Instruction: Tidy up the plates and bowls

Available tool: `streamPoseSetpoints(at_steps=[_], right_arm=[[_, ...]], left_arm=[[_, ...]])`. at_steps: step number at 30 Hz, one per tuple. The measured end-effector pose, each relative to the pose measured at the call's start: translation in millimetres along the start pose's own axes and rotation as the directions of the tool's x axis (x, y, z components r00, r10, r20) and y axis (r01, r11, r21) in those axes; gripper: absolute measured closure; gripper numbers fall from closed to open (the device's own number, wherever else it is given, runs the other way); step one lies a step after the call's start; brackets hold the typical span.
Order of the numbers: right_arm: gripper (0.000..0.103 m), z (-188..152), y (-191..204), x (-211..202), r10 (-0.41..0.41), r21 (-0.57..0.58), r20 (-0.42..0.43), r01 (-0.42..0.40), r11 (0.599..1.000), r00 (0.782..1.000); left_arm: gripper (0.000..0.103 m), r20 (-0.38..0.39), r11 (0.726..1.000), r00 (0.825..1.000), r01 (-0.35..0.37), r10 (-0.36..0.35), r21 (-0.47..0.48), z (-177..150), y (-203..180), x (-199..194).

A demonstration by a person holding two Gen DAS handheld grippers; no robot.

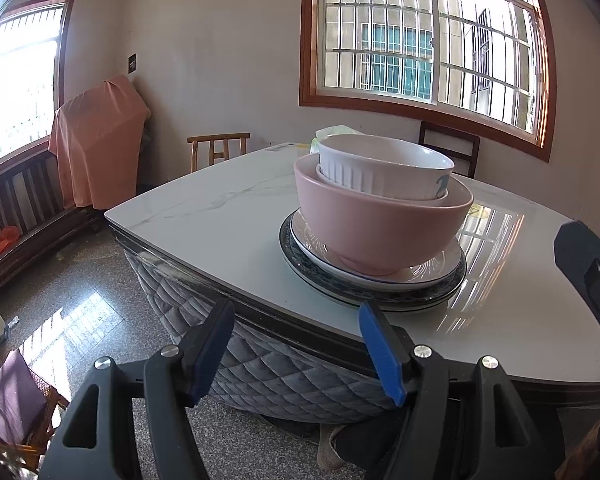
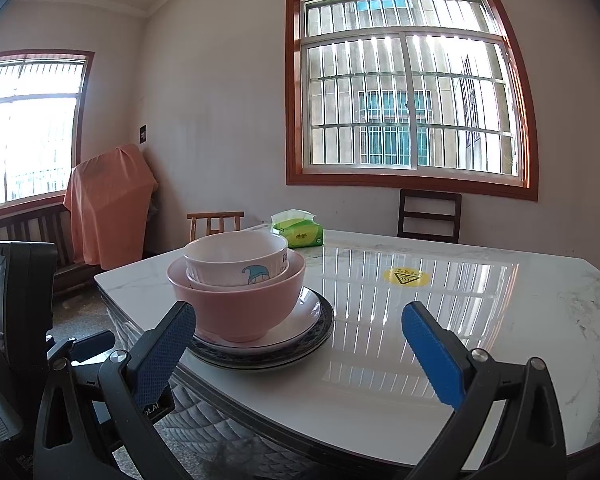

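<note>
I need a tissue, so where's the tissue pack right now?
The green tissue pack sits on the far side of the marble table in the right wrist view, behind the stacked bowls, just beyond the white ribbed bowl.

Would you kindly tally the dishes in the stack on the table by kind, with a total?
Bowls: 2, the white ribbed bowl nested in the pink bowl.
Plates: 2, the white plate on the dark-rimmed plate.
Total: 4.

Room: pale walls; 2 barred windows (image 2: 410, 88), (image 2: 28, 128) w/ red-brown frames, daylight in. Marble-look table (image 2: 420, 360), quilted grey skirt. Dark chair (image 2: 429, 216), wood stool (image 2: 215, 224), orange-draped item (image 2: 108, 204). Speckled glossy floor (image 1: 80, 280).
</note>
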State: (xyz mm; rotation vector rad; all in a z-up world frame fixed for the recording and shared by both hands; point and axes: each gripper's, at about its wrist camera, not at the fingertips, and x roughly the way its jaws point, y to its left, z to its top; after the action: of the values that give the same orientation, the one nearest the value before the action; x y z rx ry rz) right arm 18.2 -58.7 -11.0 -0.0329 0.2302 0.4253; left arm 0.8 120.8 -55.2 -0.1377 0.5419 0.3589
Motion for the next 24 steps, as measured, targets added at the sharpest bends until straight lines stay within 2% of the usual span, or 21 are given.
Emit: streamPoseSetpoints(at_steps=[24], right_arm=[[0.001, -1.2, 1.5, 3.2, 0.009, 0.001, -0.016, -0.009, 1.0, 1.0]], left_arm=[[0.035, -0.014, 1.0, 1.0, -0.005, 0.005, 0.004, 2.5, 0.3, 1.6]])
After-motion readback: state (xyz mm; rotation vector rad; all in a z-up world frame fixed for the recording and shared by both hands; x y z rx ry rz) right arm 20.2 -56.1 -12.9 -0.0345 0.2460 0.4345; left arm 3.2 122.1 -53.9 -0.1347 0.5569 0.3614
